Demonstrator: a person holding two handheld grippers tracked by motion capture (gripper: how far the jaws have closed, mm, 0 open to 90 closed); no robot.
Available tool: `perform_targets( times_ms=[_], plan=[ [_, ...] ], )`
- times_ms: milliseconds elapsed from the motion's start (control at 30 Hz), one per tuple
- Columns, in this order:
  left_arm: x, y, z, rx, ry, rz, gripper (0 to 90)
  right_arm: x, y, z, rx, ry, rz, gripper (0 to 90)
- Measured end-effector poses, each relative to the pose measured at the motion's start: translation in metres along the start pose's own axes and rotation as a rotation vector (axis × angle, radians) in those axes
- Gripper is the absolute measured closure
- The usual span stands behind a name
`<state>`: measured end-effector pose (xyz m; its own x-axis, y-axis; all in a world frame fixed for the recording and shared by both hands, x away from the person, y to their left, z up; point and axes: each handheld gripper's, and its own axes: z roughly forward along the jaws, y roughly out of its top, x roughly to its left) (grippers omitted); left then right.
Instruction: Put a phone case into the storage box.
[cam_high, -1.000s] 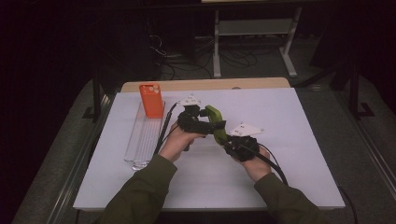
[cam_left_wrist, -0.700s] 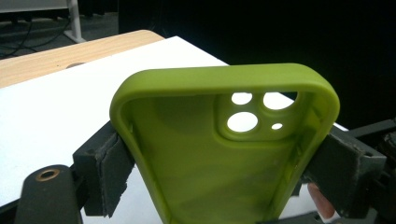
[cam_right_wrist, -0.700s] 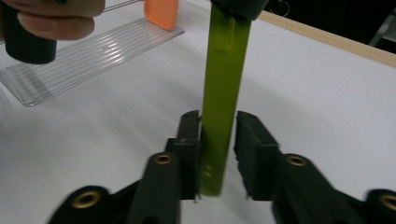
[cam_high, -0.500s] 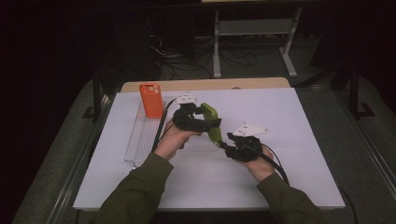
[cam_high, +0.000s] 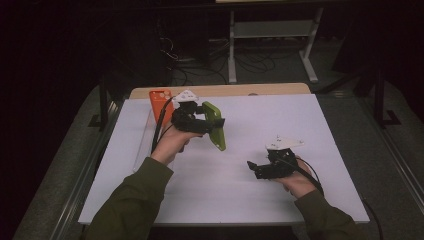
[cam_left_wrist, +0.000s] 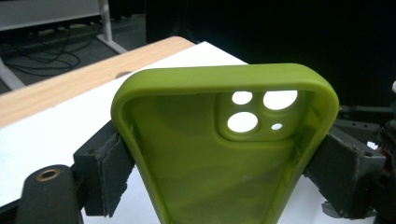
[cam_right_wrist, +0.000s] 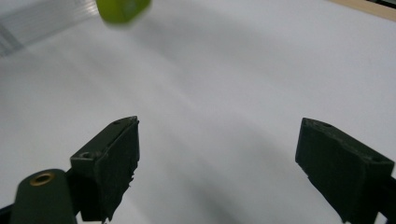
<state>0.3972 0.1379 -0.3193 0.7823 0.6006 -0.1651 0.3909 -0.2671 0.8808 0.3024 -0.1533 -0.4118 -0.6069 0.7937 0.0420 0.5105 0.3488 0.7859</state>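
A green phone case (cam_high: 216, 126) with camera cut-outs is held above the white mat, tilted on edge. My left gripper (cam_high: 209, 121) is shut on it; in the left gripper view both pads press the sides of the green phone case (cam_left_wrist: 210, 177). My right gripper (cam_high: 253, 170) hovers low over the mat to the right of the case and apart from it. Its jaws have just been opening, and in the right gripper view the gripper (cam_right_wrist: 219, 158) has only bare mat between its fingers. A corner of the green case (cam_right_wrist: 122, 9) is blurred at the top of that view.
An orange phone case (cam_high: 159, 102) stands at the back left of the white mat (cam_high: 310, 120). A clear plastic tray (cam_high: 142, 150) lies along the left side, partly behind the left forearm. A wooden table edge (cam_high: 225, 90) runs behind the mat.
Both grippers were together at the green case. The right gripper has opened, let go and drawn away to the right, while the left gripper has lifted the case up and back.
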Motion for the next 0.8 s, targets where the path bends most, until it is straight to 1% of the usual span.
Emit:
perform_targets(
  times_ms=[200, 300, 333, 400, 533, 667, 733, 767, 800],
  plan=[
    [0.008, 0.012, -0.017, -0.007, 0.036, 0.012, 15.5, -0.005, -0.013, -0.005, 0.015, 0.003, -0.029, 6.3],
    [0.012, 0.018, -0.025, -0.012, 0.062, 0.016, 15.5, -0.007, -0.018, -0.008, 0.019, 0.015, -0.018, 4.0],
    [0.015, 0.020, -0.028, -0.015, 0.073, 0.012, 15.5, -0.007, -0.020, -0.009, 0.018, 0.019, -0.020, 2.4],
    [0.019, 0.024, -0.034, -0.016, 0.093, 0.020, 15.5, -0.009, -0.024, -0.011, 0.013, 0.032, -0.022, 1.7],
    [0.028, 0.030, -0.046, -0.032, 0.130, 0.011, 15.5, -0.011, -0.035, -0.014, 0.001, 0.039, -0.026, 1.1],
    [0.038, 0.033, -0.058, -0.042, 0.171, -0.002, 15.5, -0.011, -0.038, -0.014, -0.008, 0.047, -0.036, 1.1],
    [0.044, 0.033, -0.064, -0.041, 0.202, -0.007, 15.5, -0.011, -0.039, -0.012, -0.003, 0.047, -0.050, 1.1],
    [0.047, 0.032, -0.066, -0.037, 0.213, -0.005, 15.5, -0.010, -0.040, -0.012, 0.007, 0.048, -0.049, 1.1],
    [0.050, 0.032, -0.067, -0.037, 0.225, -0.011, 15.5, -0.009, -0.040, -0.011, 0.007, 0.049, -0.042, 1.1]
  ],
)
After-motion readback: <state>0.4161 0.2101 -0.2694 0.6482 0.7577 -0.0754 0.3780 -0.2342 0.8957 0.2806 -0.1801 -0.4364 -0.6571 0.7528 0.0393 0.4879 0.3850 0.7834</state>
